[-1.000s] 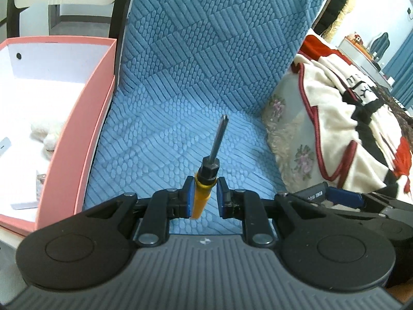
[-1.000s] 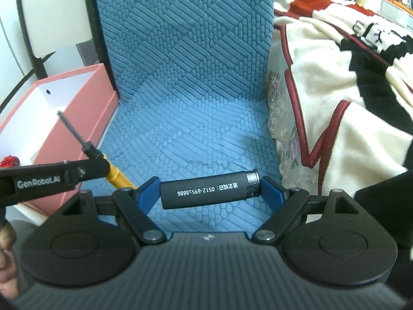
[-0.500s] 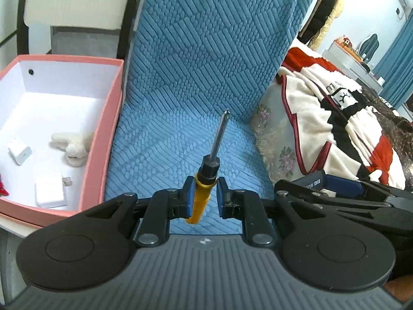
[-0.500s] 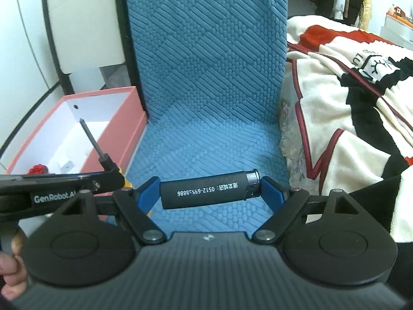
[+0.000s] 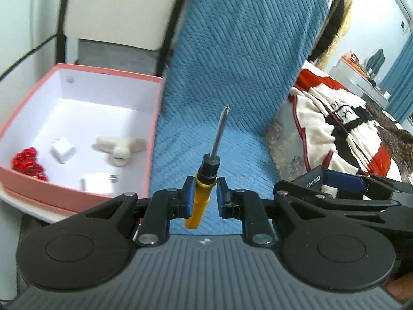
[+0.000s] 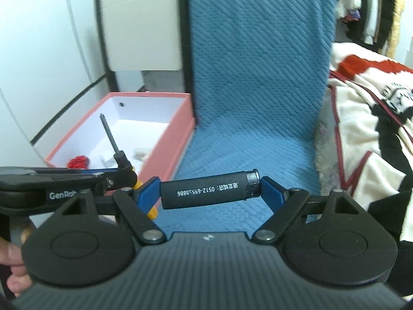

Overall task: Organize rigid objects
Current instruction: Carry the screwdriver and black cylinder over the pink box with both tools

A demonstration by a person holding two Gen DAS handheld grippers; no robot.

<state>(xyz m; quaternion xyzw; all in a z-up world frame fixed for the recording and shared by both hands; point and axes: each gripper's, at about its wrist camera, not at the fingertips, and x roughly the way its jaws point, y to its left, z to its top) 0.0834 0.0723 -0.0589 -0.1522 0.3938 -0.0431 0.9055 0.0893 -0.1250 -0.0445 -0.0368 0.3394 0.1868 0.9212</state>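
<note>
My left gripper (image 5: pixel 204 197) is shut on a yellow-handled screwdriver (image 5: pixel 206 178) whose metal shaft points up and away, above the front of the blue chair seat (image 5: pixel 219 149). My right gripper (image 6: pixel 210 195) is shut on a black lighter (image 6: pixel 209 193) held crosswise, printed digits facing me. The screwdriver also shows in the right wrist view (image 6: pixel 116 149) at left. The right gripper shows in the left wrist view (image 5: pixel 335 180) at right. A pink box (image 5: pixel 152 139) with a white inside stands to the left of the chair.
In the box lie a red bundle (image 5: pixel 27 162), two white chargers (image 5: pixel 63 151), and a white plush toy (image 5: pixel 118 148). A cream, red and black blanket (image 5: pixel 343 131) lies right of the chair. A white appliance (image 6: pixel 140 25) stands behind the box.
Both grippers have risen and pulled back, keeping their objects. More of the pink box and its contents has come into view.
</note>
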